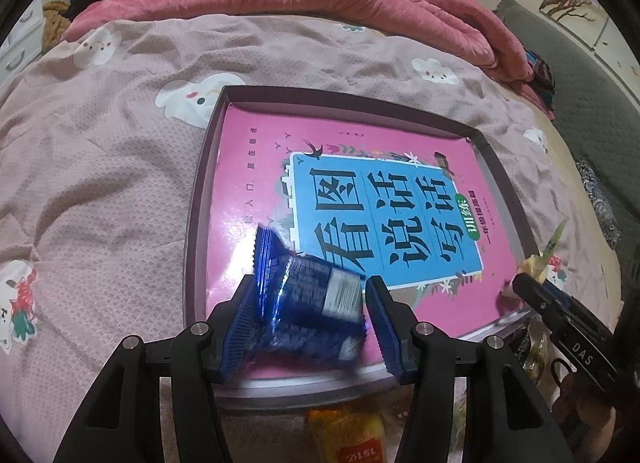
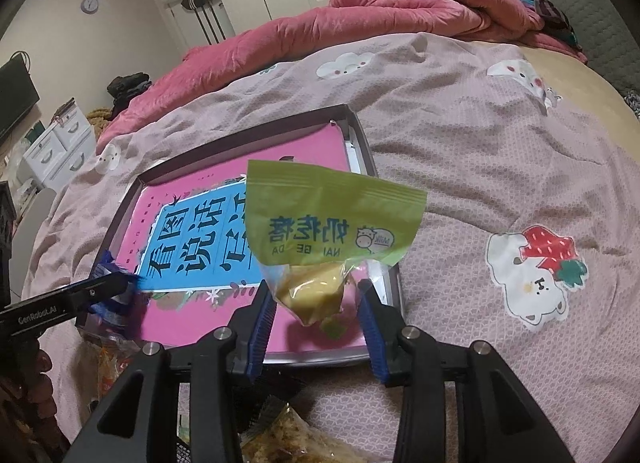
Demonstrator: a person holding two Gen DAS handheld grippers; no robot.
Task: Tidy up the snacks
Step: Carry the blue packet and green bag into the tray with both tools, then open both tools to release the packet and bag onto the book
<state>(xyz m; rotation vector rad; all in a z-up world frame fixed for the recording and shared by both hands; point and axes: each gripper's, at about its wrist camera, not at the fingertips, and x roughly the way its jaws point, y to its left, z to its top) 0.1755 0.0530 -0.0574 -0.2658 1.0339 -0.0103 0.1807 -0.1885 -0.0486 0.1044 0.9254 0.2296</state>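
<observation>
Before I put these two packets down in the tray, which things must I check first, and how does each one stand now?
1. The left gripper holds the blue packet: ok.
2. The blue packet is above the tray: ok.
3. The right gripper is firm on the green packet: cannot tell; a gap shows beside one pad.
4. The two grippers are apart from each other: ok.
5. The tray bottom is bare: not ok; a pink book covers it.
</observation>
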